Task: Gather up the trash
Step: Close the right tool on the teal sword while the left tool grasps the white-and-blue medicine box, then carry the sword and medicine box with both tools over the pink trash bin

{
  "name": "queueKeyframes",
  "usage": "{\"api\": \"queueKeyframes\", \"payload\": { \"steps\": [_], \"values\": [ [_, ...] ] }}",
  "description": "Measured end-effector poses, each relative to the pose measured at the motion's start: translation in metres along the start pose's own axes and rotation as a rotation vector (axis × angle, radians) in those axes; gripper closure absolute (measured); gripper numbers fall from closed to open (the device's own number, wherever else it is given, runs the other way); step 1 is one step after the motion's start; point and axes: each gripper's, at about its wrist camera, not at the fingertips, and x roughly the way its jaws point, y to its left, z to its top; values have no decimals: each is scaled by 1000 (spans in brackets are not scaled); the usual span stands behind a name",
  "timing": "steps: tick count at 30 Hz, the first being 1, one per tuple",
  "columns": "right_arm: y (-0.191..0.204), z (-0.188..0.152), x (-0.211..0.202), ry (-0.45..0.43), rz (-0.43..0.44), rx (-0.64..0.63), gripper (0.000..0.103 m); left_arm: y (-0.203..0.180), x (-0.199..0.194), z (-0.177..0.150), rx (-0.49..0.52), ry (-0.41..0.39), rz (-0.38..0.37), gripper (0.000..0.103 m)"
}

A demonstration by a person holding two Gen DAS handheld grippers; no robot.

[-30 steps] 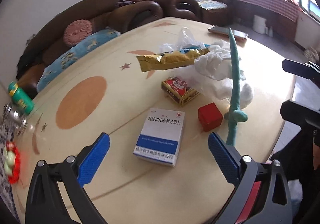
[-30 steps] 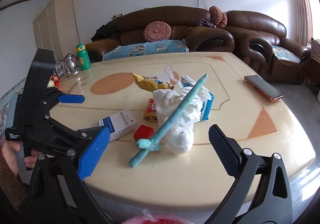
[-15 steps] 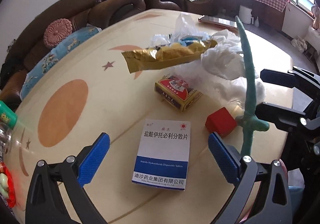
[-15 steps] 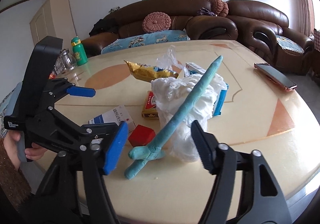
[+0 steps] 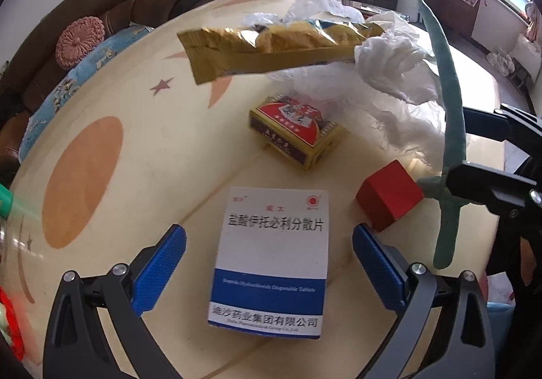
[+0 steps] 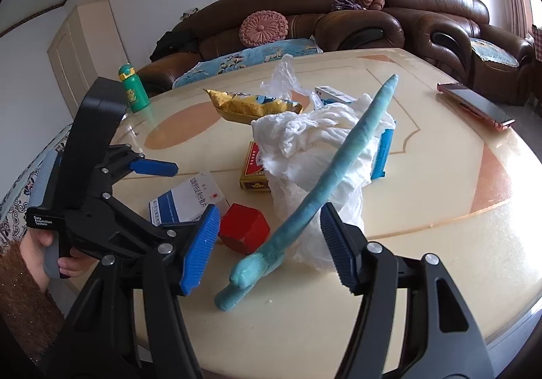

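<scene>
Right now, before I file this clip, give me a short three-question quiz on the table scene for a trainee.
1. True or false: the red block sits on top of the medicine box.
2. The teal stick leans on: A) the crumpled white tissue; B) a green bottle; C) a phone.
3. Are the fingers of the left gripper open or shut?
Key: 1 false, it stands beside the box on the table. 2 A. 3 open, one on either side of the box.

The white-and-blue medicine box (image 5: 271, 260) reads "盐酸伊托必利分散片" (the left gripper's (image 6: 162, 189) body reads "Data Acquisition System").
</scene>
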Motion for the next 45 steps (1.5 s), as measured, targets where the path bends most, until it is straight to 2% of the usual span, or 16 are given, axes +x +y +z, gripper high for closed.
{"api": "queueKeyframes", "payload": {
  "steps": [2, 9, 12, 14, 16, 18, 26, 40, 45],
  "values": [
    [0, 1, 2, 1, -12, -6, 42, -1, 6, -1, 5, 19, -2, 7],
    [-7, 3, 2, 7, 10, 28, 77, 15, 14, 6, -44, 25, -26, 9],
    [-10, 3, 3, 10, 29, 41, 78, 16, 14, 9, -43, 27, -31, 16],
    [-8, 3, 3, 11, 21, 27, 78, 16, 13, 9, -50, 28, -42, 23],
    [-7, 4, 3, 9, 22, 26, 78, 17, 12, 10, -57, 29, -57, 35],
    [-7, 4, 1, 3, 20, 23, 79, 15, 10, 10, -57, 26, -42, 39],
    [0, 6, -13, -43, -14, -20, 84, 11, 4, 8, -52, 16, 37, 40],
    [14, 15, -42, -107, -48, -72, 87, 8, -51, 8, -160, -112, 159, 40],
    [16, 21, -62, -139, -76, -91, 87, 6, -77, 2, -237, -159, 218, 40]
  ]
}}
